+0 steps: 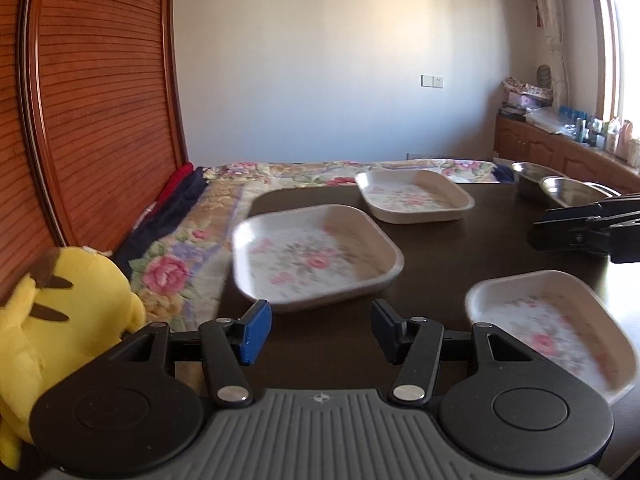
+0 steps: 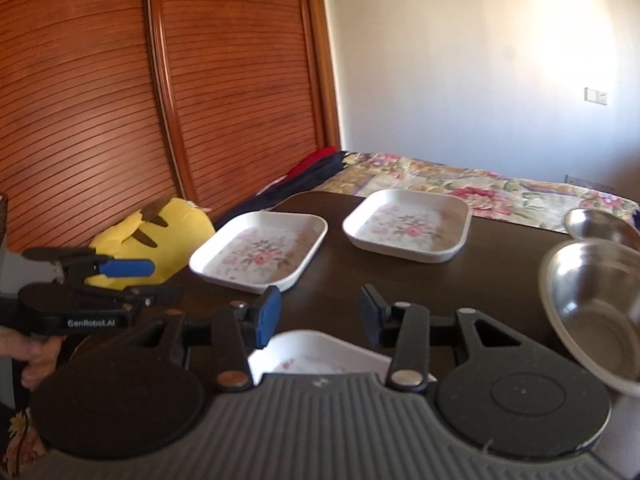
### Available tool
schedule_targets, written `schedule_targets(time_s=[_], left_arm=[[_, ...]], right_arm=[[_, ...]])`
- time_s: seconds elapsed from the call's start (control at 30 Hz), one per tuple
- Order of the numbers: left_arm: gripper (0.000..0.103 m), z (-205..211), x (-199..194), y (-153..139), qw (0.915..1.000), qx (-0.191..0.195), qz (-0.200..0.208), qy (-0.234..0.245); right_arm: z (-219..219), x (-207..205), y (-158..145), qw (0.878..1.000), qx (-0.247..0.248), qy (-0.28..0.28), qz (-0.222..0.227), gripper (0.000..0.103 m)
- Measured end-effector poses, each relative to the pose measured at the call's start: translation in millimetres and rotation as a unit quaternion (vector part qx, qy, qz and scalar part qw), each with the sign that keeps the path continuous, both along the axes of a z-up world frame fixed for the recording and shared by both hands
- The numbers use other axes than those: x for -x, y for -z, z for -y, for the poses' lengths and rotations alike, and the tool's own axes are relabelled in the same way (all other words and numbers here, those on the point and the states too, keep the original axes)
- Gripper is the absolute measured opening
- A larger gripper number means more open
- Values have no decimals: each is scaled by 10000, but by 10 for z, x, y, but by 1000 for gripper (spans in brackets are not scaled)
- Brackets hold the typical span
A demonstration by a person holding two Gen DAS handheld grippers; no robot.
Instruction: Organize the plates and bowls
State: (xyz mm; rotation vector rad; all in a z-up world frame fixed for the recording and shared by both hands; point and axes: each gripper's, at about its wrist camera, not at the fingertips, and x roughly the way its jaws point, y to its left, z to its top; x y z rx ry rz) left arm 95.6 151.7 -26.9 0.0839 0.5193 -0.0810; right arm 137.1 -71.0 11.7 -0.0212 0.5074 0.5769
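On the dark table (image 1: 460,280) beside a floral bed (image 1: 192,248), both tongs, left (image 1: 320,330) and right (image 2: 320,314), gape wide, empty.

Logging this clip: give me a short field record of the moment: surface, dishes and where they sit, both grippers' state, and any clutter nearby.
surface: dark table
plates: three square floral plates, apart, none stacked: near-left plate, far plate, near-right plate
bowls: two steel bowls at the right, near bowl, far bowl
left gripper: open, empty, facing the near-left plate
right gripper: open, empty, above the near-right plate
clutter: yellow plush toy on the floral bedspread
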Motion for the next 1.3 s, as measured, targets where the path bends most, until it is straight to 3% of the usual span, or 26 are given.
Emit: schedule_targets(time_s=[0.23,0.5,0.7,0.8,0.87,1.3], left_arm=[[58,-345,-410,-42,9999,46,-12,-139],[57,-606,-782,1,9991,358,-111,-213],[36,-686,-982,81,9982,500,-304,-118],[35,-707,-1041,101,9982,490,-327,-95],[33,-713,-1067,116,9981,495,-343,-85],[20,-705,-1114,238,9969,568,-545,-36]], right_arm=[[-229,-388,-74,9995,151,-173,-196,45],[-513,-796,-1,9972,275,-367,-596,45],[-677,-966,114,9955,268,-339,-840,41],[-744,-1023,171,9947,339,-284,-933,36],[-764,-1054,192,9942,341,-285,-982,27],[-829,-1191,279,9911,403,-267,-1238,19]])
